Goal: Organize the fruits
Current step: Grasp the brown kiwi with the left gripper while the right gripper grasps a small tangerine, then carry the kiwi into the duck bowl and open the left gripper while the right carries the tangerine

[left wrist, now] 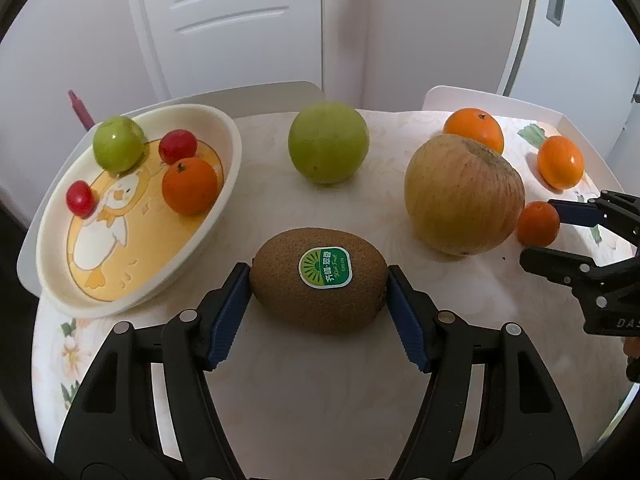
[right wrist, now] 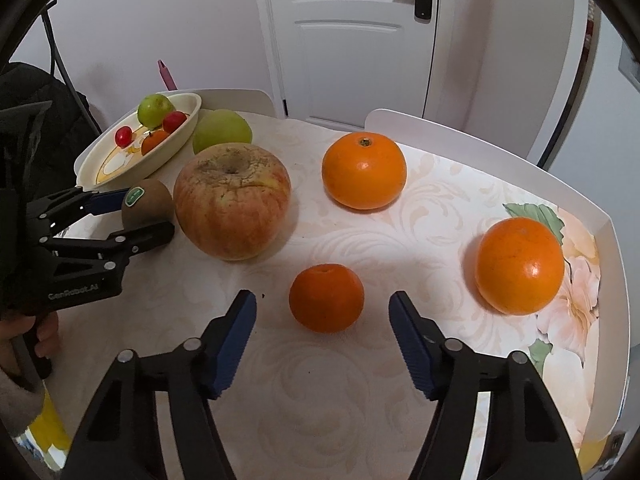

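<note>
A: Your left hand-held gripper [left wrist: 319,276] has its pads against both ends of the kiwi [left wrist: 319,279], which sits on the tabletop [left wrist: 320,380] beside the duck dish [left wrist: 60,292].

B: And the right?

A: Your right hand-held gripper [right wrist: 322,308] is wide open around the small mandarin [right wrist: 326,297], not touching it.

B: Progress?

A: Four fruits are in the dish; seven remain outside. Whether the kiwi is truly clamped is hard to tell.

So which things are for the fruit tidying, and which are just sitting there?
For the job:
kiwi between the left gripper jaws
small mandarin ahead of the open right gripper
big apple
green fruit
two oranges
duck dish

Just there:
door
pink stick
</note>
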`<state>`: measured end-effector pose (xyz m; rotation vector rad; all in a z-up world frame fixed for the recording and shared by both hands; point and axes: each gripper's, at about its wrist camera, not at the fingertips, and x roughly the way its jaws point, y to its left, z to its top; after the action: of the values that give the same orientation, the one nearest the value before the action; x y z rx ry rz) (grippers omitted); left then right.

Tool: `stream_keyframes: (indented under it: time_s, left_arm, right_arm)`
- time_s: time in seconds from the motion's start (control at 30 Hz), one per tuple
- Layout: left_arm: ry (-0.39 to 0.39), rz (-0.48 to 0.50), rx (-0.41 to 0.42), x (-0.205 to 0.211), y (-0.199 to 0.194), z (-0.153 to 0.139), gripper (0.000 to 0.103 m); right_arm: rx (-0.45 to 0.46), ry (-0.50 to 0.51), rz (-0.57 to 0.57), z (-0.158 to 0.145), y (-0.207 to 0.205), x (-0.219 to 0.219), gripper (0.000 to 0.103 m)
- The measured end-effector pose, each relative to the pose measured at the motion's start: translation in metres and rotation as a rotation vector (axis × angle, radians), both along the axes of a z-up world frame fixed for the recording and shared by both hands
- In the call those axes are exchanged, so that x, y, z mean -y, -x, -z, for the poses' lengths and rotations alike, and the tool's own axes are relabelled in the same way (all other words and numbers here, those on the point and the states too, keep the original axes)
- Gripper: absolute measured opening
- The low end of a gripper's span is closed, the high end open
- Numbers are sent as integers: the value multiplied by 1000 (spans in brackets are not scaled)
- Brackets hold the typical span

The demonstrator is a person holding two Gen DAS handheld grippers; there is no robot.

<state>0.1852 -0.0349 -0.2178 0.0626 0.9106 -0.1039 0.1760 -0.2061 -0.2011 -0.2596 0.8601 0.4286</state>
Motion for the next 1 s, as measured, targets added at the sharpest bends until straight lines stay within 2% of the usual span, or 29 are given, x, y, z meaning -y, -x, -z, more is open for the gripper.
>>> stream_keyframes:
  time_s: [0.3,0.4,0.43,0.47,0.77,1.0]
  left_arm:
    - [0,-19,0,-5,11,-1,72]
    - [3,-30,-2,-4,14,-1,72]
    - [5,-34,-2,-5,16,-1,72]
    - [8,-39,-2,-6,17,-2,71]
    - [28,-81,17,-10,33,-15,71]
    - [35,-121,55,-15,51,-49,71]
  right_arm:
    - [5,2,-17,1,-1,-4,53]
    - [13,8,-23,1,-2,-5,42]
    - [25,15,-23,-1,-2,-6,35]
    - [32,18,-24,-2,-2,-6,34]
    - [41,9,-41,-13,5,-4,34]
    - [70,-9,-65,-38,19,-6,33]
